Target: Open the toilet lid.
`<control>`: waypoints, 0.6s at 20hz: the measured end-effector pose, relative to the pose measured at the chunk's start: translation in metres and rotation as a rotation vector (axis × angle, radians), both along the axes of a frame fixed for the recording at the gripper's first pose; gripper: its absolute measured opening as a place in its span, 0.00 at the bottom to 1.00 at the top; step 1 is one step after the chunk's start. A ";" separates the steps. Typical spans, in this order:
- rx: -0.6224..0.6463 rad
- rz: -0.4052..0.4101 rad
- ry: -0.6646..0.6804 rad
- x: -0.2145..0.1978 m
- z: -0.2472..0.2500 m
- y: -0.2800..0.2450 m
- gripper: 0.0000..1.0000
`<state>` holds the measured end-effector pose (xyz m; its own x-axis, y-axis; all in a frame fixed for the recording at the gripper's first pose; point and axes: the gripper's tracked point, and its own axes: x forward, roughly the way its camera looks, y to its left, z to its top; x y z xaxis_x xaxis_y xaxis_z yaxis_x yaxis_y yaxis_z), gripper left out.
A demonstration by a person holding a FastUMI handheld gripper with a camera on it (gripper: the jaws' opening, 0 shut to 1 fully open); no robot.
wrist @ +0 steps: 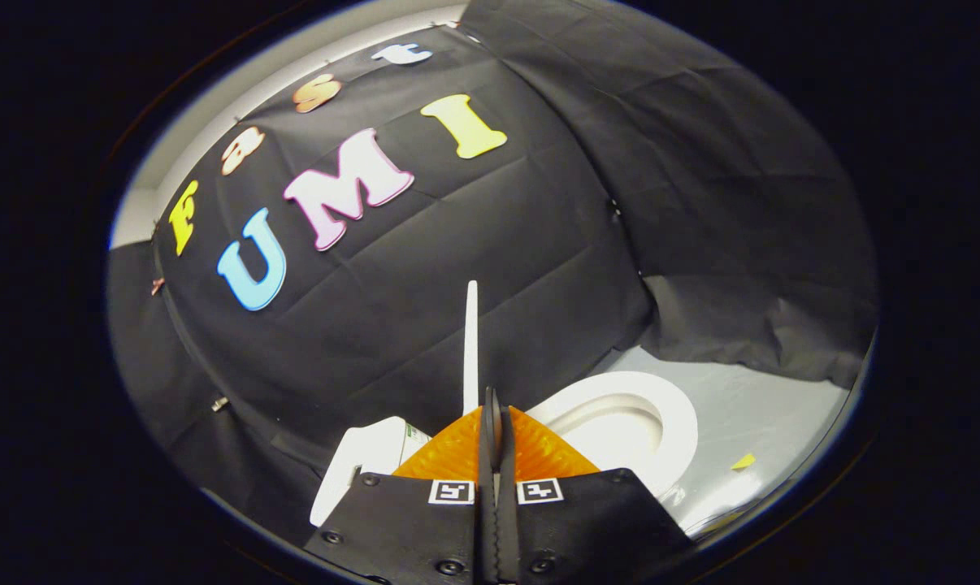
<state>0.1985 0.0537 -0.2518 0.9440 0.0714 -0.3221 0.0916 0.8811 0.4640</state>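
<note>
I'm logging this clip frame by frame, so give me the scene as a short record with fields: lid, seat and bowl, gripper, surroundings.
lid: toilet lid raised, seen edge-on as a thin strip rising just ahead of the fingers
seat and bowl: toilet seat uncovered, bowl open beside the lid
gripper: gripper has its fingers pressed together, closed on the lid's lower edge
tank: toilet tank on the other side of the lid from the bowl
surroundings: black cloth wall behind; pale floor with a small yellow scrap
task state: lid looks open
</note>
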 end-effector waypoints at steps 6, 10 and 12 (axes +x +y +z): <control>-0.120 0.043 -0.044 -0.006 0.026 0.064 0.05; -0.253 0.097 -0.076 -0.018 0.038 0.112 0.05; -0.284 0.122 -0.093 -0.020 0.043 0.134 0.05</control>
<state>0.1788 0.1877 -0.2084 0.9603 0.1051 -0.2584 -0.0534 0.9784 0.1995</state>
